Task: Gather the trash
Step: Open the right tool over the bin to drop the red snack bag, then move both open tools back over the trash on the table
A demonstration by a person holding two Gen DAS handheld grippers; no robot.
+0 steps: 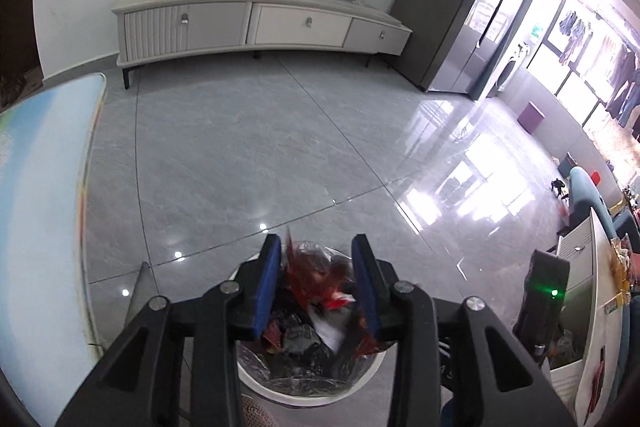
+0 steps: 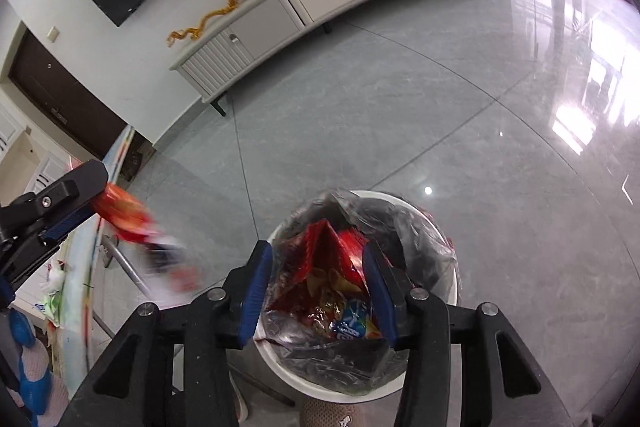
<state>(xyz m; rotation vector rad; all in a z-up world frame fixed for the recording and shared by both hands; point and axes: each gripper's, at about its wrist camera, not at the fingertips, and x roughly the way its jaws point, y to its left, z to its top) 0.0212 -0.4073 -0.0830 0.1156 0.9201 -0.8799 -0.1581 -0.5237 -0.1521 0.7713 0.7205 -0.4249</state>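
Two grippers hang over the lined trash bin (image 2: 450, 287); the left gripper (image 1: 316, 279) pinches a red snack wrapper (image 1: 316, 279) above it; the right gripper (image 2: 318, 287) has its fingers apart, empty; several wrappers already lie inside, one drop pending.

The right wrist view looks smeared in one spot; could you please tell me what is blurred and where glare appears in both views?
Right wrist view: the red wrapper at the left tongs is motion-blurred, the trash bin sharp, window glare on the floor at right. Left wrist view: blown-out windows, strong floor reflections at right, fisheye-bent edges.
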